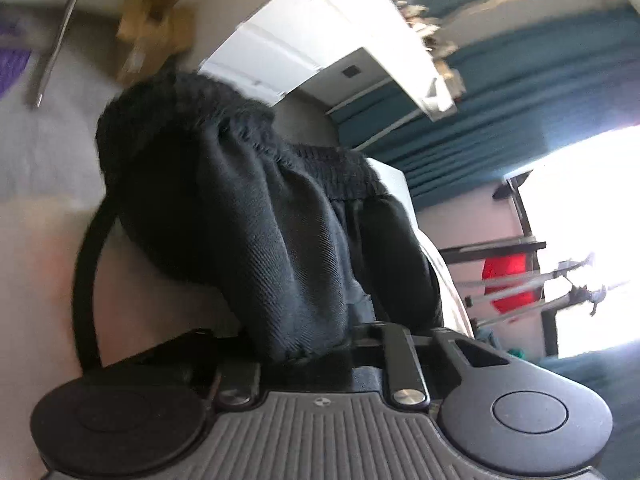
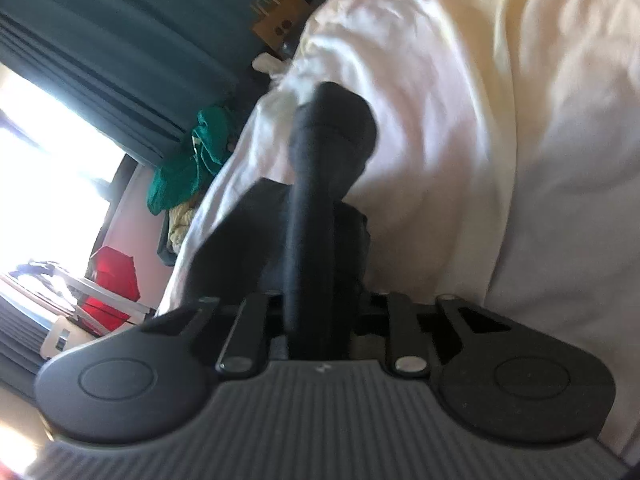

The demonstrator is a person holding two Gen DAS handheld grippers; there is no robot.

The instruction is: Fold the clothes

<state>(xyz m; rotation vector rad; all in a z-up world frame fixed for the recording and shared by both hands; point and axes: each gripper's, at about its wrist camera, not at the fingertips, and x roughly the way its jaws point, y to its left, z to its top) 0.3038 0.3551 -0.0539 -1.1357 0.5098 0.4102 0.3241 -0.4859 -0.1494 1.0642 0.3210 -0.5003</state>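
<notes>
While the black garment (image 1: 256,216) is bunching up over the pale bedding (image 2: 460,128), the left gripper (image 1: 316,344) is pinching its gathered cloth, and the right gripper (image 2: 316,320) is clamping another fold of it.

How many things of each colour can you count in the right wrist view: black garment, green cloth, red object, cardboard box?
Black: 1, the garment on the pale bedding.
Green: 1, the cloth by the curtain.
Red: 1, the object.
Brown: 1, the cardboard box.
Total: 4
</notes>
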